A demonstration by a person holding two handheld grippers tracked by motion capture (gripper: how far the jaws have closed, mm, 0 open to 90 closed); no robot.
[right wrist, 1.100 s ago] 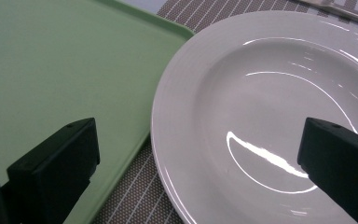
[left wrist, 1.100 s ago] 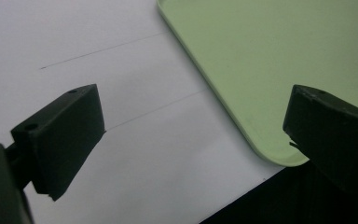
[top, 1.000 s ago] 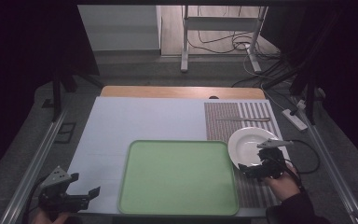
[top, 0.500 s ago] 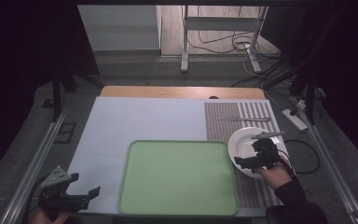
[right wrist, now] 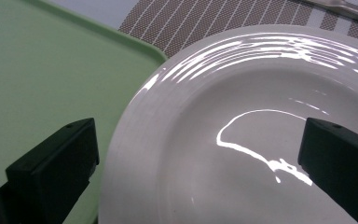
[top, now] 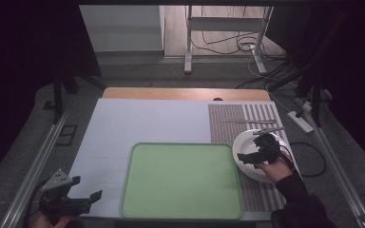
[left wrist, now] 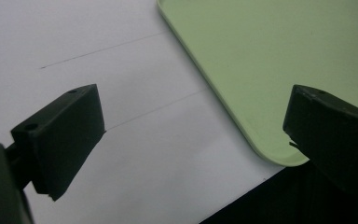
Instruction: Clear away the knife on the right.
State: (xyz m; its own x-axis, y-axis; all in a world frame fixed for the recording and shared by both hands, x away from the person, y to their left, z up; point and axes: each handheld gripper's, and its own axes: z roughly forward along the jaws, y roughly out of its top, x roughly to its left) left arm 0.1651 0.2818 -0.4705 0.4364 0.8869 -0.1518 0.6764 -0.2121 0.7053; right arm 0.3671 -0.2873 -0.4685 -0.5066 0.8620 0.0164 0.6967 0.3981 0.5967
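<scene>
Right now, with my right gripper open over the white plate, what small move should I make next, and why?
Probably lower the right gripper a little so its open jaws straddle the white plate's near rim, then close. In the right gripper view one jaw sits over the green tray side and the other over the plate's bowl, with nothing held yet.

Left claw [top: 86, 199]: black body, grey three-cornered plate on top, blocky black jaws with small round holes in the outer faces. Right claw [top: 247, 157]: black, dark cable trailing off behind. Right hand [top: 274, 167] emerges from a dark long sleeve [top: 297, 199].
</scene>
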